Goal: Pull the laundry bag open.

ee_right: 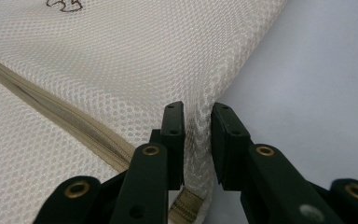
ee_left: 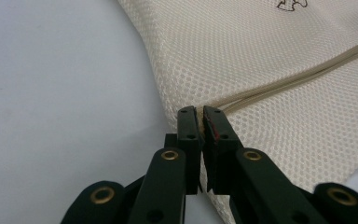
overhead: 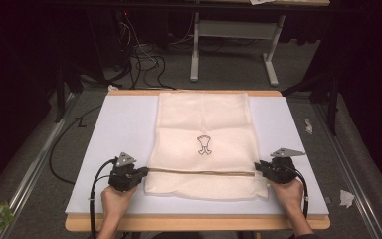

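Left hand enters from table's near edge, left gripper level, jaws clamped tight, pointing inward; right hand mirrors it near the right edge; right gripper jaws parted, pads not pressing.

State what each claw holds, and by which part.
The left claw pinches the mesh laundry bag at its side edge, by the zipper end. The right claw straddles the opposite edge, pads not pressing.
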